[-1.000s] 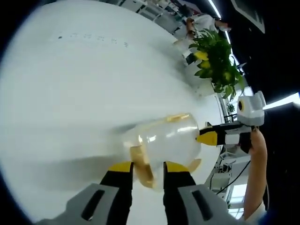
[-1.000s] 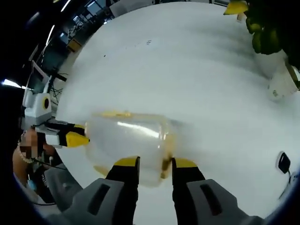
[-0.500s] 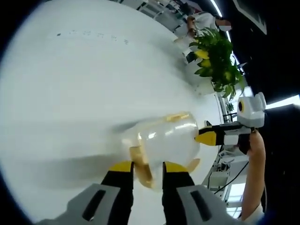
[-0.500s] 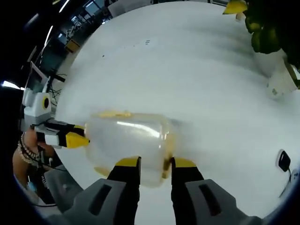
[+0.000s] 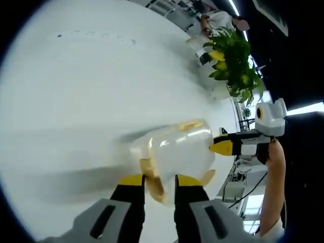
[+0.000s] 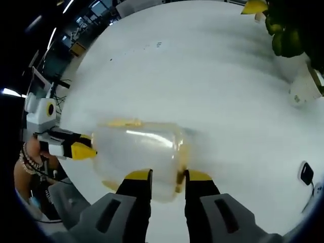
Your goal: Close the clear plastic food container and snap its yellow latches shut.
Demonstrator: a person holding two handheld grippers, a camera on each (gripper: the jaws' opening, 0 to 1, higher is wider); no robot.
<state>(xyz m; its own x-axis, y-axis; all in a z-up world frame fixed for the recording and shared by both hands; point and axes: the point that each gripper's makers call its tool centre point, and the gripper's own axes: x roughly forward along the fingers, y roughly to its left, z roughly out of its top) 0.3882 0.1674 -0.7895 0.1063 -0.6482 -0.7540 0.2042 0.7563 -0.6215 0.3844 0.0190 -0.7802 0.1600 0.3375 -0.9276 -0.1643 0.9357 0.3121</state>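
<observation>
Broadly, bare table (image 5: pixel 76 91) surrounds the container (image 5: pixel 174 152); plant (image 5: pixel 233 55) near its edge.

The clear plastic food container with yellow latches (image 5: pixel 174 152) is smeared and hazy in both views, so its lid seam and latch positions cannot be read. The left gripper's (image 5: pixel 159 183) yellow tips cover its near latch; the right gripper's (image 6: pixel 168 179) tips cover the opposite one (image 6: pixel 180 169). The leafy green potted plant (image 6: pixel 291 30) is cut off at the edge.
</observation>
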